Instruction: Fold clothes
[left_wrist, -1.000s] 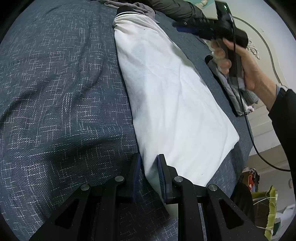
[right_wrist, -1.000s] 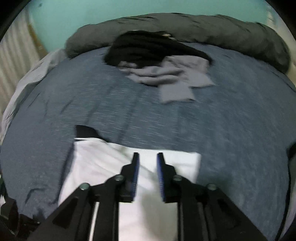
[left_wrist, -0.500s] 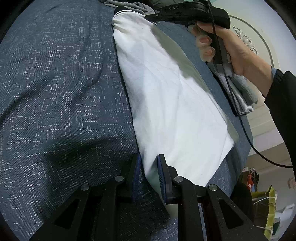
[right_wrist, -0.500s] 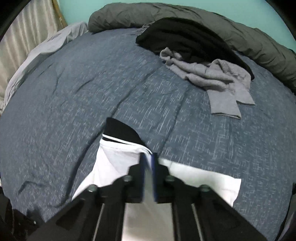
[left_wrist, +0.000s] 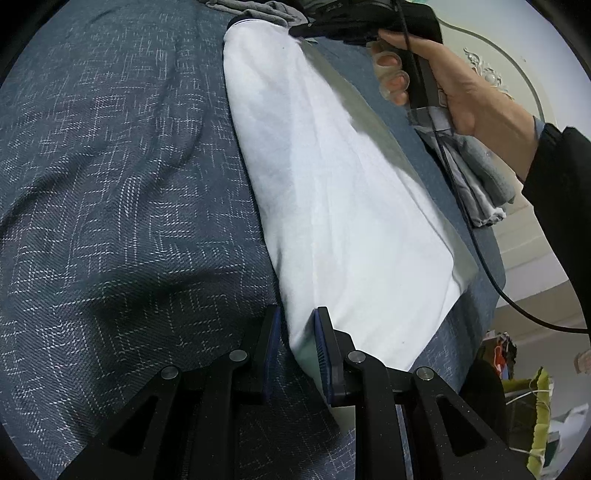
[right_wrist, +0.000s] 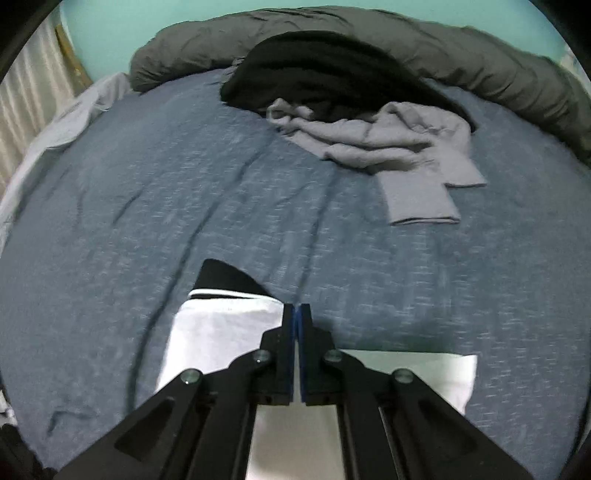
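Both hand-held grippers pinch the white shirt (left_wrist: 343, 206): left (left_wrist: 295, 343) at its near corner, right (right_wrist: 297, 321) by the collar.

Dark blue woven bedspread (right_wrist: 184, 206) with pale flecks, rolled olive-grey duvet (right_wrist: 480, 62) along its far edge, teal wall (right_wrist: 155, 18), cream carved panel (left_wrist: 491, 66)

bare bedspread (right_wrist: 184, 221) left; grey garment (right_wrist: 388, 147) ahead

Right gripper's (left_wrist: 295, 31) tips are cut off at twelve o'clock; white shirt's (right_wrist: 221, 332) near part hides behind its fingers.
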